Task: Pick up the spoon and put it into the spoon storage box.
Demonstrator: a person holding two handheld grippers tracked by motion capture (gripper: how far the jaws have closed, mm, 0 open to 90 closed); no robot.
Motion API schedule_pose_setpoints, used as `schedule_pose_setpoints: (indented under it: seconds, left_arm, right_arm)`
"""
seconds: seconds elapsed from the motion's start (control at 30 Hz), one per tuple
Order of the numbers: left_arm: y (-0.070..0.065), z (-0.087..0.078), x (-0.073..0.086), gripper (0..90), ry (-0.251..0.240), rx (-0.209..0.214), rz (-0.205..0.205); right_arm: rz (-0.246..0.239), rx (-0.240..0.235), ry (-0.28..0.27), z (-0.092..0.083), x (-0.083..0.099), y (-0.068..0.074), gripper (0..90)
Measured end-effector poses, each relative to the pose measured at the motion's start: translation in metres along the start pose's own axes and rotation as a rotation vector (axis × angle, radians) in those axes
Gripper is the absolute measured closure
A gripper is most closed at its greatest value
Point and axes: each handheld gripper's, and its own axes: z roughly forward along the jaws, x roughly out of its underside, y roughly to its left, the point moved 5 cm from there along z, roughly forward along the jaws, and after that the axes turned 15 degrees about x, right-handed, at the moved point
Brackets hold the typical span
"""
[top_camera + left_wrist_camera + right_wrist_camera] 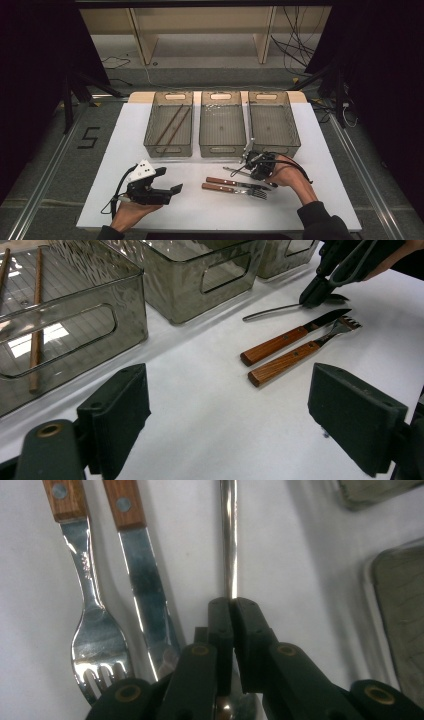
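A metal spoon (234, 173) lies on the white table (150, 215) in front of the bins, and my right gripper (252, 170) is shut on its neck. In the right gripper view the pads (231, 605) pinch the thin handle of the spoon (229, 540) just above the bowl. Left of it lie a wooden-handled knife (145, 580) and fork (92, 605), side by side. My left gripper (168, 180) rests at the front left, open, nothing between its jaws (232, 415). From there I see the knife (290, 336), fork (300, 352), spoon (270, 312) and the right gripper (317, 292).
Three smoky clear bins stand in a row at the back: the left bin (167, 150) holds two brown chopsticks (172, 125), while the middle bin (222, 150) and right bin (275, 146) look bare. Cables trail from both grippers.
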Motion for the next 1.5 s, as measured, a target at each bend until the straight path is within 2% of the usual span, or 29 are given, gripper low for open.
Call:
schedule_pose_setpoints:
  seconds: [0.07,0.17,0.27,0.53,0.7,0.87,1.03,1.07,1.2,1.33,1.5]
  left_arm:
    - [0.000,0.000,0.000,16.4,-0.002,-0.002,0.000]
    - [0.001,0.000,0.000,16.4,0.003,-0.001,-0.002]
    - [0.000,0.000,0.000,16.4,0.000,0.001,0.001]
    - [0.001,0.000,0.000,16.4,0.000,-0.001,-0.002]
    - [0.001,0.000,0.000,16.4,-0.002,-0.001,-0.003]
    - [0.002,-0.002,0.000,16.4,-0.007,-0.003,0.000]
    - [0.002,-0.003,-0.001,16.4,-0.020,-0.005,-0.001]
    - [0.002,-0.003,-0.001,16.4,-0.023,-0.006,0.003]
    - [0.002,-0.005,-0.001,16.3,-0.035,-0.007,0.001]
    - [0.003,-0.006,-0.002,16.3,-0.042,-0.011,0.007]
    - [0.003,-0.006,-0.002,16.3,-0.044,-0.013,0.007]
  right_arm:
    - [0.010,0.021,-0.022,-0.003,0.000,-0.003,90.0]
    - [0.028,-0.035,-0.022,-0.004,0.002,-0.003,90.0]
    - [0.023,-0.040,-0.023,-0.002,0.002,-0.004,90.0]
    - [0.029,-0.015,-0.030,-0.009,0.003,-0.006,90.0]
    - [0.035,-0.002,-0.093,-0.024,-0.001,-0.009,90.0]
    - [0.101,-0.004,-0.166,-0.040,-0.009,-0.016,90.0]
    - [0.194,-0.011,-0.253,-0.053,-0.020,-0.026,90.0]
    - [0.227,-0.021,-0.260,-0.055,-0.022,-0.028,90.0]
    - [0.307,-0.008,-0.318,-0.059,-0.028,-0.042,90.0]
    - [0.394,0.009,-0.346,-0.062,-0.035,-0.054,90.0]
    - [0.462,0.015,-0.365,-0.062,-0.045,-0.065,90.0]
